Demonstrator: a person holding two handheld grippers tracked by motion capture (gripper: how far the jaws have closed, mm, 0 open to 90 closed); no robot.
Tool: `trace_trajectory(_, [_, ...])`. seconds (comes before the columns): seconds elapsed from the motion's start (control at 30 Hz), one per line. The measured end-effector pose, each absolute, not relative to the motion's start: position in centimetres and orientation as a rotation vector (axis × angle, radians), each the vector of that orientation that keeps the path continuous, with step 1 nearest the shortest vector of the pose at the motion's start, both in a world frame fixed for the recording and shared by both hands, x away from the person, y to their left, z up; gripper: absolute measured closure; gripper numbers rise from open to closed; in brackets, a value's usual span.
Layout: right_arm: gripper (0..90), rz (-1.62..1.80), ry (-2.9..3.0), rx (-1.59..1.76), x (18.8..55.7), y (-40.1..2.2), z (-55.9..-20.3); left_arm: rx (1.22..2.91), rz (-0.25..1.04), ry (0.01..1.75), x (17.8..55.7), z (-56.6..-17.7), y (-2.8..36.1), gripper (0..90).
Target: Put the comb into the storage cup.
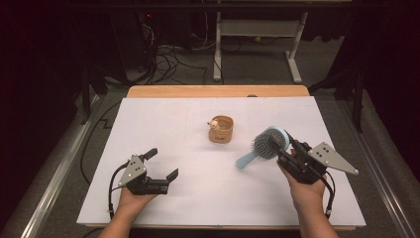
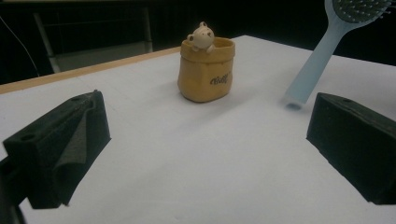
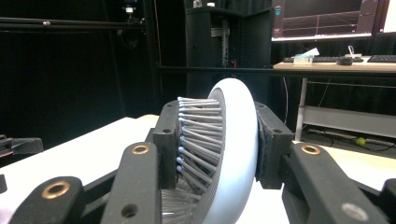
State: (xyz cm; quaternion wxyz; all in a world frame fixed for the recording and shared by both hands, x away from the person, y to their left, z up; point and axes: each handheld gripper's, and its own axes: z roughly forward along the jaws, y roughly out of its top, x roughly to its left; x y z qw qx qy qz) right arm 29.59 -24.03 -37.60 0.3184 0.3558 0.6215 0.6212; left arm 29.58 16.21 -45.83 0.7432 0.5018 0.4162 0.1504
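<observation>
Right gripper [image 1: 287, 146] is lifting the hairbrush [image 1: 267, 145]
Its fingers are clamping the brush head, handle hanging free, probably for the bear pot [image 1: 221, 129]; left gripper [image 1: 164, 163] is waiting released on the bench [image 1: 148, 119].

Bright lit table, dark surroundings, slight softness.

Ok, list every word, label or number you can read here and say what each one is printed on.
"Wolly", or something close to it: dark script on the front of the small tan pot with the bear figure at its rim; the letters are blurred, so the spelling is uncertain.
Monitor in the right gripper view: graph lines and marks, too small to read.
Hairbrush: no lettering to be seen.
</observation>
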Motion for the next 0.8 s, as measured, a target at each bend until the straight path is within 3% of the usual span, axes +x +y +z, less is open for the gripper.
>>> trace_trajectory(0.8, [61.5,1.626,1.624,0.865,31.7,-21.5,-34.8,1.085,0.299,0.902,29.4,-45.6,16.5,0.4])
